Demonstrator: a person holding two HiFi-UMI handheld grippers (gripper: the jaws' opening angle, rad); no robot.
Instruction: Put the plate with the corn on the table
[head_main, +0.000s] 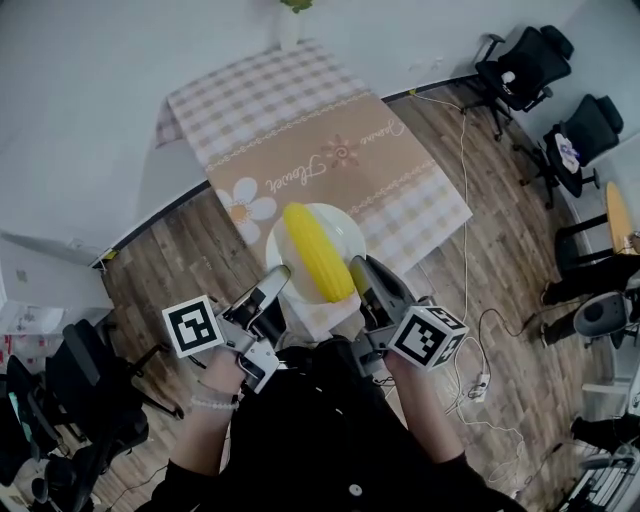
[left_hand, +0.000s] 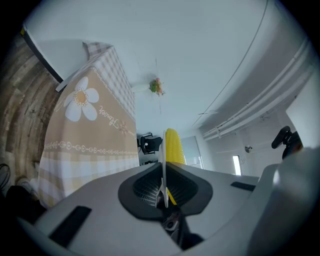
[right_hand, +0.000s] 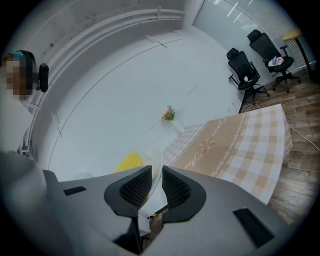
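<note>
Nearest you, your left tongs (head_main: 275, 280) are closed down tight on the near-left rim of the white plate (head_main: 338, 236), the thin edge pinched between the pads. Your right tongs (head_main: 362, 276) are clamped on the near-right rim the same way. The plate hangs in the air between them, over the near corner of the table (head_main: 300, 130), not yet set down.

The corn (head_main: 315, 250) lies loose along the plate, its near end reaching the rim between your two grips. That is the main risk. Nothing holds the cob, so if one side dips, or you lower the two hands unevenly, it will probably roll or slide off towards you. Both holds are also only thin pinches on a smooth rim, and a twist could let the plate slip.

Put it down too near the corner and the plate could overhang the edge or drag the cloth (head_main: 410, 200), which hangs over the sides.

Beyond the plate the table top is bare, so you have room to carry forward onto the middle. Only a small potted plant (head_main: 291, 18) stands at the far end, by the wall. To your right a cable (head_main: 463, 180) trails over the wooden floor (head_main: 500, 260), and office chairs (head_main: 520, 65) stand well apart from the table.
</note>
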